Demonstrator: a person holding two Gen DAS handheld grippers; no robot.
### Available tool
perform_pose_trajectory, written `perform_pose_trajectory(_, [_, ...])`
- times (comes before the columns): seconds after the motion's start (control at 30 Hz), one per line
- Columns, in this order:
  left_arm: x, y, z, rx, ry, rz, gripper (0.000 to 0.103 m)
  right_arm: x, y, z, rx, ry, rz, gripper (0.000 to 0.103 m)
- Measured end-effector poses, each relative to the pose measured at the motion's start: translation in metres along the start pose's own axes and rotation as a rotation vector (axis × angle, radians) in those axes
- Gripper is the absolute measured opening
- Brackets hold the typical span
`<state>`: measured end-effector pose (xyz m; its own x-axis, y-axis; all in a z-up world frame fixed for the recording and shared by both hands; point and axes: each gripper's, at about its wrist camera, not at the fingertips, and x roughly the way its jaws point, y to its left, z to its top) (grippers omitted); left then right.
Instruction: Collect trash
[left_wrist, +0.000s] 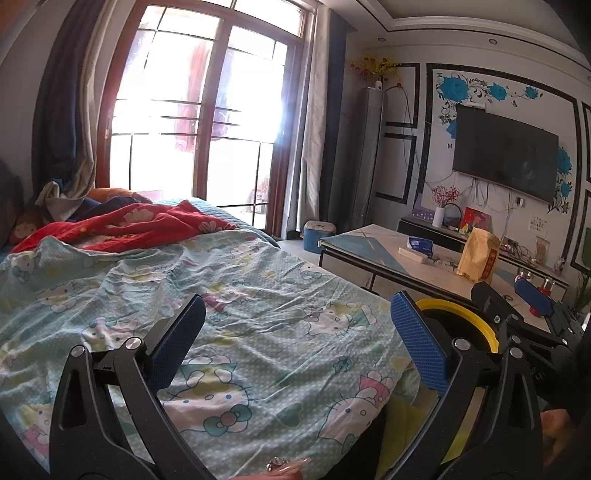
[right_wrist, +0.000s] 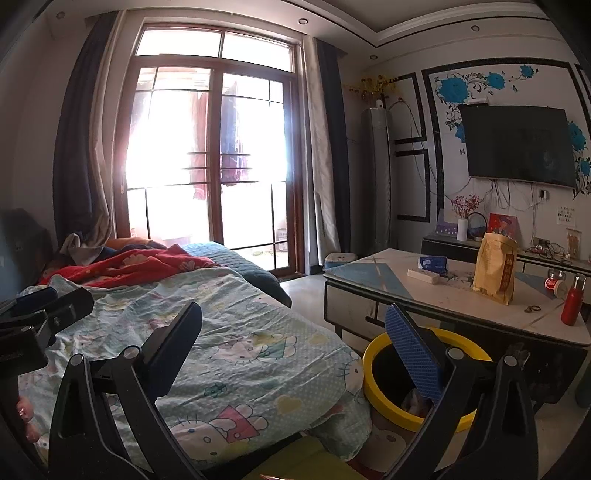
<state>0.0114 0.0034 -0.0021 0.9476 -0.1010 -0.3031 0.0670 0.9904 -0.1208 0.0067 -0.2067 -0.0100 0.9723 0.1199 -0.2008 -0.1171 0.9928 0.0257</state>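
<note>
Right wrist view: the right gripper (right_wrist: 295, 354) is spread wide and holds nothing, hanging over the edge of the bed (right_wrist: 240, 339) with its right finger above the yellow-rimmed bin (right_wrist: 373, 373) on the floor. Something crumpled lies at the bottom of the bin, too dim to name. The left gripper (left_wrist: 295, 350), also spread and empty, hovers over the cartoon-print sheet (left_wrist: 258, 295), where no trash shows. Likely pickings sit on the low table (right_wrist: 369, 269) beyond: a tan paper bag (right_wrist: 495, 269), a blue packet (right_wrist: 432, 263), a white box (right_wrist: 424, 277). Reaching across could knock the bin over or tip the red bottle (right_wrist: 572, 302) near the table's edge. Glare from the window (right_wrist: 207, 166) may hide small scraps.
</note>
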Motion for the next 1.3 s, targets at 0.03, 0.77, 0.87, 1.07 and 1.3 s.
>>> perform_pose_trajectory(0.03, [0.0005, -0.0003, 0.0001, -0.002, 0.0, 0.002, 0.092, 0.0004, -0.0004, -0.0002, 0.003, 0.003, -0.003, 0.097])
perform_pose_trajectory(0.77, [0.0012, -0.0005, -0.0005, -0.002, 0.005, -0.001, 0.092, 0.001, -0.0007, -0.0007, 0.01, 0.011, -0.008, 0.097])
perform_pose_trajectory(0.87, [0.0011, -0.0006, -0.0004, -0.002, 0.004, -0.001, 0.092, 0.0012, -0.001, -0.0003, 0.009, 0.011, -0.008, 0.097])
perform_pose_trajectory(1.07, [0.0012, -0.0003, -0.0007, -0.001, 0.006, -0.005, 0.092, 0.0014, -0.0012, 0.0, 0.01, 0.011, -0.008, 0.097])
perform_pose_trajectory(1.3, [0.004, 0.0018, -0.0031, -0.012, 0.017, -0.023, 0.092, 0.0008, -0.0024, -0.0012, 0.012, 0.011, -0.012, 0.097])
